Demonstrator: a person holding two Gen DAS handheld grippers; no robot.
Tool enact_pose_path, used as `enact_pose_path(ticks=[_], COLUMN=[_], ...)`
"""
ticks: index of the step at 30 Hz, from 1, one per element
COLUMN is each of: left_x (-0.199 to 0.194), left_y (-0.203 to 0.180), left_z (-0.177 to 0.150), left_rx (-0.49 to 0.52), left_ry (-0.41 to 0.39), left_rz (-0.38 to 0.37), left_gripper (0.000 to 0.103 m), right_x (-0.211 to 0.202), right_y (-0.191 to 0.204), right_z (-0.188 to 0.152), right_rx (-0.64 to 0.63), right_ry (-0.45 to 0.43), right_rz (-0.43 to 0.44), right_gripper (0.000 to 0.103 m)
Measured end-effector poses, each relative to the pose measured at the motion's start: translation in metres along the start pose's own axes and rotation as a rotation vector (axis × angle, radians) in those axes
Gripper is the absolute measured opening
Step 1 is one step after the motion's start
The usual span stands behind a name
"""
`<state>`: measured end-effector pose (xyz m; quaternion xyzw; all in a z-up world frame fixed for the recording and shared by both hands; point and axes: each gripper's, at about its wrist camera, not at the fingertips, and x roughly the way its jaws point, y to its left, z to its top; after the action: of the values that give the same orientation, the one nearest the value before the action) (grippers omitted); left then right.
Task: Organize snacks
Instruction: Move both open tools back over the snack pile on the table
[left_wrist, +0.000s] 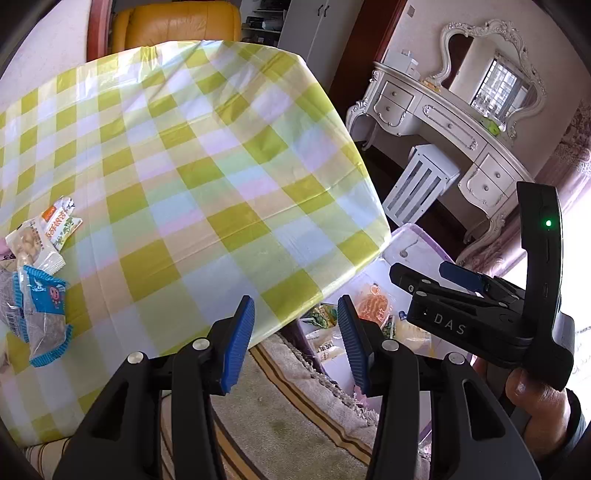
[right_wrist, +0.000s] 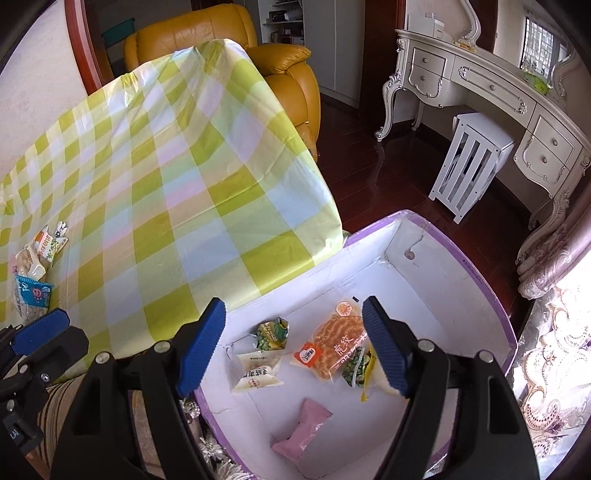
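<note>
**Six packets boxed, a small heap left on the table**

The purple-rimmed box (right_wrist: 491, 291), lower right in the right wrist view, holds six snack packets (right_wrist: 334, 350): one orange, two green, one white, one yellow, one pink. The left wrist view shows only part of it. Roughly four packets (left_wrist: 35, 258) lie at the checked tablecloth's (left_wrist: 177, 155) left edge. Left gripper (left_wrist: 295, 343) and right gripper (right_wrist: 293, 347) both stand apart, empty.

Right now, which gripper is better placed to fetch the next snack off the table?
Left, probably. The left gripper hangs empty at the table's edge, nearer the remaining snack packets. The right gripper, also empty, hovers over the box.
</note>
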<state>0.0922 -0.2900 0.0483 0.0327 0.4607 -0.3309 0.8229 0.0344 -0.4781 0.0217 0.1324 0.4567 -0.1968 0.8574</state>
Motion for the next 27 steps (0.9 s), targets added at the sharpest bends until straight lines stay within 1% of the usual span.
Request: enact_pose_path(ticks=[11, 14, 18, 27], left_x=[-0.046, -0.058, -0.069, -0.089], left_y=[0.070, 0.090, 0.118, 0.178], left_z=[-0.012, -0.018, -0.030, -0.065], left_rx=[-0.146, -0.187, -0.249, -0.405], left_ry=[-0.098, -0.122, -0.131, -0.124], left_rz=[0.099, 0.127, 0.161, 0.206], left_gripper=[0.047, 0.050, 0.050, 0.050], right_x=[-0.015, -0.017, -0.019, -0.021], right_y=[0.067, 0.087, 0.117, 0.177], right_z=[0.005, 0.004, 0.001, -0.009], right_rx=[-0.071, -0.090, -0.127, -0.217], right_ry=[-0.027, -0.026, -0.030, -0.022], right_rz=[0.116, 0.146, 0.176, 0.237], right_gripper=[0.076, 0.076, 0.076, 0.076])
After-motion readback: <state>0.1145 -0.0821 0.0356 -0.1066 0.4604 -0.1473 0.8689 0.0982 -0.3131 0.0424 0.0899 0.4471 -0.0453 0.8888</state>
